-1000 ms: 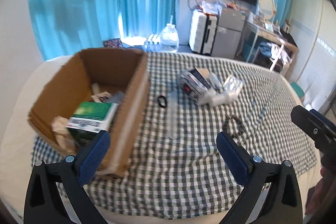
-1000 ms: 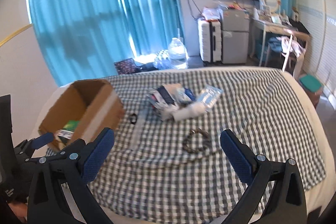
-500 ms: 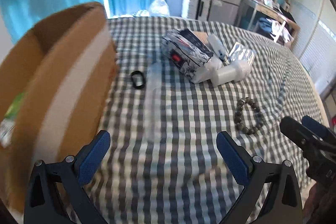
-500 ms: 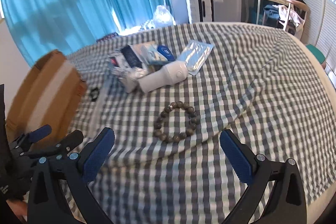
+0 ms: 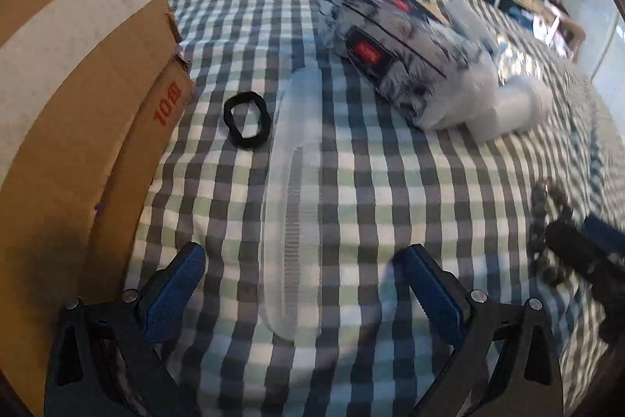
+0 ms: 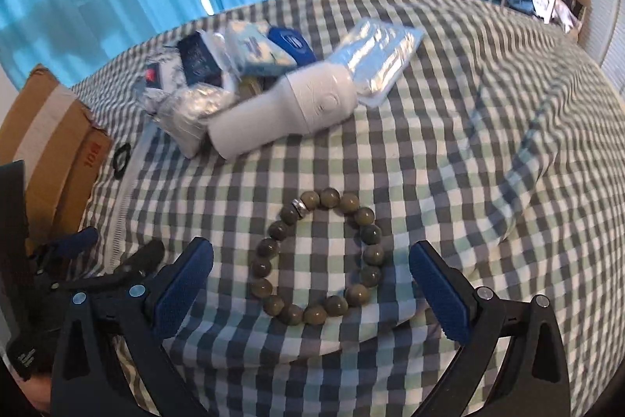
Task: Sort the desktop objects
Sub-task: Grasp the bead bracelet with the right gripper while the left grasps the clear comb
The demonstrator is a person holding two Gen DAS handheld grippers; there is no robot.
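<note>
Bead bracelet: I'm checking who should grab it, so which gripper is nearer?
Right. The right gripper is open with the bracelet lying between its fingers. The left gripper is off to the bracelet's left, straddling the clear comb.

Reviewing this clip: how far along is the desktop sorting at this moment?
Early. Nothing is in hand: the left gripper is open over the clear comb, the right gripper open around the bead bracelet. Still on the checked cloth: black hair tie, white device, packets. The cardboard box interior is not visible.
</note>
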